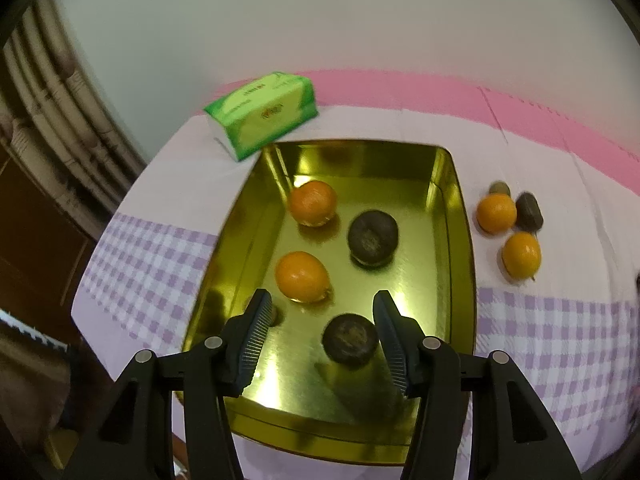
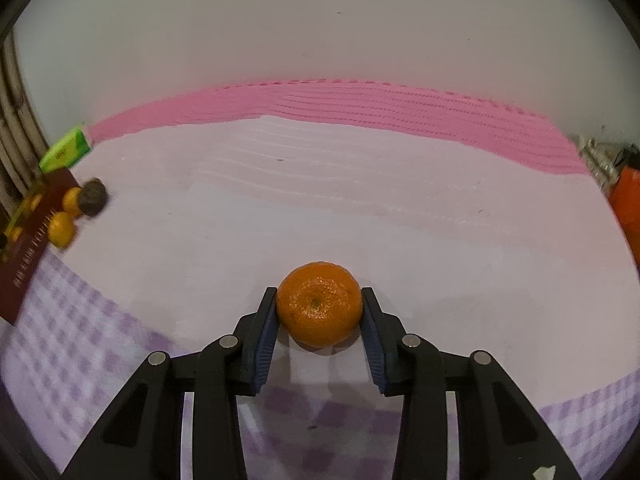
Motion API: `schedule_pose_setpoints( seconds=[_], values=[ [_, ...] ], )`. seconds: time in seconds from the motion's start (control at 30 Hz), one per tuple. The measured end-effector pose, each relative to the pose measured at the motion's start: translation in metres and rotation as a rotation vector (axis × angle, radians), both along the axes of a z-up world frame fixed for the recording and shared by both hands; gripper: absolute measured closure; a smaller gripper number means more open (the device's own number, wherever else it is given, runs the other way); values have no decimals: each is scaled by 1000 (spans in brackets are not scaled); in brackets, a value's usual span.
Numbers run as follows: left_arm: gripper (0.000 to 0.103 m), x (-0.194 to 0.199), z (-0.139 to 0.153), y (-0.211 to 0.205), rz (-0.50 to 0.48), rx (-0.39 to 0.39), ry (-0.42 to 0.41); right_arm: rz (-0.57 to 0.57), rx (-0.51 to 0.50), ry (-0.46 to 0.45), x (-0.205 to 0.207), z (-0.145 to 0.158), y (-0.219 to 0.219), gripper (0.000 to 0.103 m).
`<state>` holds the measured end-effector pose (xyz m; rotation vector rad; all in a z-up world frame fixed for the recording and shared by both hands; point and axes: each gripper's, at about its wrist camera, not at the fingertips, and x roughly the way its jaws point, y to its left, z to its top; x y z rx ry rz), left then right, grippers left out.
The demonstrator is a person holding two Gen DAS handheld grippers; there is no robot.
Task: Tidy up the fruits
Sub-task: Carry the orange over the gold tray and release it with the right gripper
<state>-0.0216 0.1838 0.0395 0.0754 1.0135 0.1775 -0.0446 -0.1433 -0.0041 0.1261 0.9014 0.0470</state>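
At lower centre of the right wrist view, the right gripper is clamped on a tangerine resting on the tablecloth. The left gripper hangs released over the gold tray, which holds four fruits. Three fruits remain just right of the tray rim; open cloth surrounds them.

Gold tray: two oranges and two dark round fruits are held inside, apart. Beside it on the cloth, two oranges and dark fruits are clustered. One mandarin is seen stem-up, clamped.
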Motion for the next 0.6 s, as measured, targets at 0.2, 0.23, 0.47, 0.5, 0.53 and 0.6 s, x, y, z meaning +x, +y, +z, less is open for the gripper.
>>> schedule_pose_setpoints(
  seconds=[0.2, 0.23, 0.47, 0.5, 0.53, 0.6],
  values=[
    [48, 1, 5, 12, 46, -20, -12, 34, 52, -2, -10, 6, 25, 67],
    [48, 1, 6, 14, 52, -21, -13, 43, 60, -5, -12, 8, 30, 67],
    [40, 2, 14, 34, 127, -17, -41, 164, 106, -35, -17, 32, 78, 67],
    [39, 2, 16, 39, 145, -18, -48, 192, 109, -39, -17, 36, 89, 67],
    [38, 2, 18, 45, 168, -20, -55, 210, 112, -41, -17, 39, 96, 67],
    [38, 0, 22, 56, 204, -22, -66, 268, 117, -54, -16, 49, 119, 67]
  ],
)
